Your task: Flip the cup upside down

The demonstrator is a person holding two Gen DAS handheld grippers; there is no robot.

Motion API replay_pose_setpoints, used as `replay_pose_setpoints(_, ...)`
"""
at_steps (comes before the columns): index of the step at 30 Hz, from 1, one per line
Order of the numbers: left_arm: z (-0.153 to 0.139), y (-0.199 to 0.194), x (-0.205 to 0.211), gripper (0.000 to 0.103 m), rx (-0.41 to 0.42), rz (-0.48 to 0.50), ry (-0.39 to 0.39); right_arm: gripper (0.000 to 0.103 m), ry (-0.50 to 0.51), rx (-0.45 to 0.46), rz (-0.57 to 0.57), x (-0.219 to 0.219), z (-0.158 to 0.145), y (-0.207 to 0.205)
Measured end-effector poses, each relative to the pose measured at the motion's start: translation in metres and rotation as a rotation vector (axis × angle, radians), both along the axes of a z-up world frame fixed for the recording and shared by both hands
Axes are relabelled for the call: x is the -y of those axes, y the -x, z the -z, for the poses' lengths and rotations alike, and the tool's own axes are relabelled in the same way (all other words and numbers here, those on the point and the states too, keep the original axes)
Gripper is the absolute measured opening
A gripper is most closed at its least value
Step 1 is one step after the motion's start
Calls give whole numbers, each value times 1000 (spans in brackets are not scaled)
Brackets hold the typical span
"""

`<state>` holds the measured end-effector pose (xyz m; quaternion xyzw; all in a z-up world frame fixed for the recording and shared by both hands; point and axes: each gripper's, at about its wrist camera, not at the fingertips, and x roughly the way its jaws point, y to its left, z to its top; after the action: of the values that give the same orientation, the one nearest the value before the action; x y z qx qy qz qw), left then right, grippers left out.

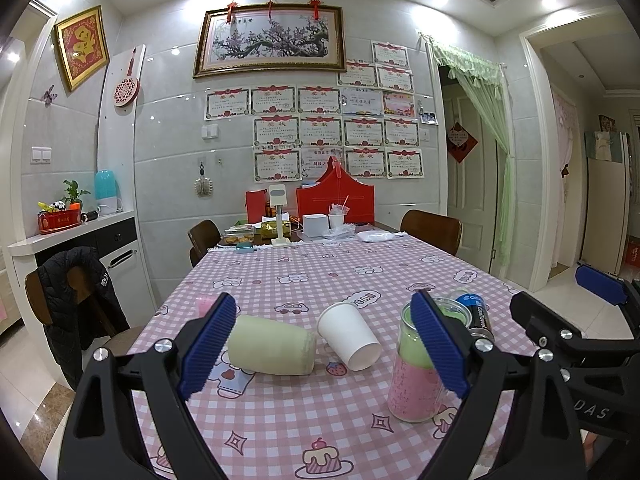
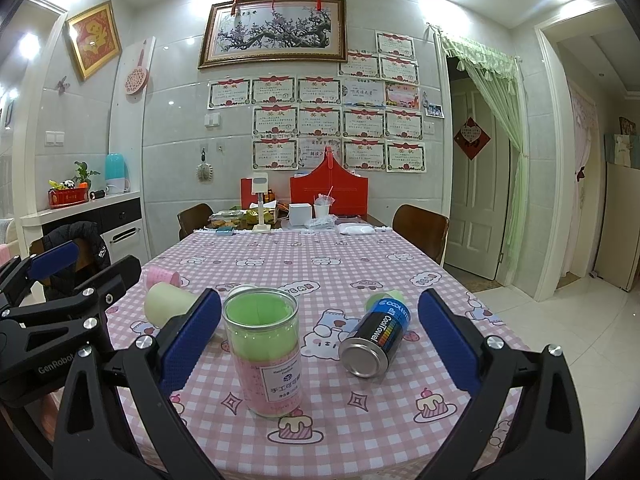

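Note:
A white paper cup [image 1: 349, 336] lies on its side on the pink checked tablecloth [image 1: 312, 412], mouth toward the far left. A pale green cup [image 1: 272, 345] lies on its side to its left and also shows in the right wrist view [image 2: 168, 303]. A small pink cup [image 2: 162, 277] lies farther left. My left gripper [image 1: 324, 344] is open and empty, its fingers either side of the two lying cups, short of them. My right gripper [image 2: 320, 332] is open and empty above the table's near edge; it shows at the right in the left wrist view [image 1: 568, 312].
An upright clear jar [image 2: 264, 352] with green and pink contents stands between my right gripper's fingers. A dark can [image 2: 376, 336] lies on its side to its right. Boxes, a red bag [image 1: 335, 199] and clutter fill the table's far end. Chairs [image 1: 432, 230] stand around it.

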<state>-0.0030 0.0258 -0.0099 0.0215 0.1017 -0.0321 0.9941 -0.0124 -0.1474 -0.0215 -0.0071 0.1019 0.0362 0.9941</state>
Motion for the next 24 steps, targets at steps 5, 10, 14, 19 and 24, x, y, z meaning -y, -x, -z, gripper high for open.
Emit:
replay_pose_setpoints(5, 0, 0, 0, 88, 0, 1, 1, 95, 2, -1, 0, 0, 0, 0)
replay_pose_setpoints(10, 0, 0, 0, 88, -2, 0, 1, 95, 3, -3, 0, 0, 1, 0)
replay_pose_setpoints(14, 1, 0, -5, 88, -7, -1, -3, 95, 7, -8, 1, 3, 3, 0)
replay_pose_setpoints(19, 4, -3, -3, 88, -17, 1, -10, 95, 17, -18, 7, 9, 6, -2)
replay_pose_setpoints(24, 8, -6, 0, 88, -26, 4, -16, 95, 23, -29, 18, 13, 7, -5)
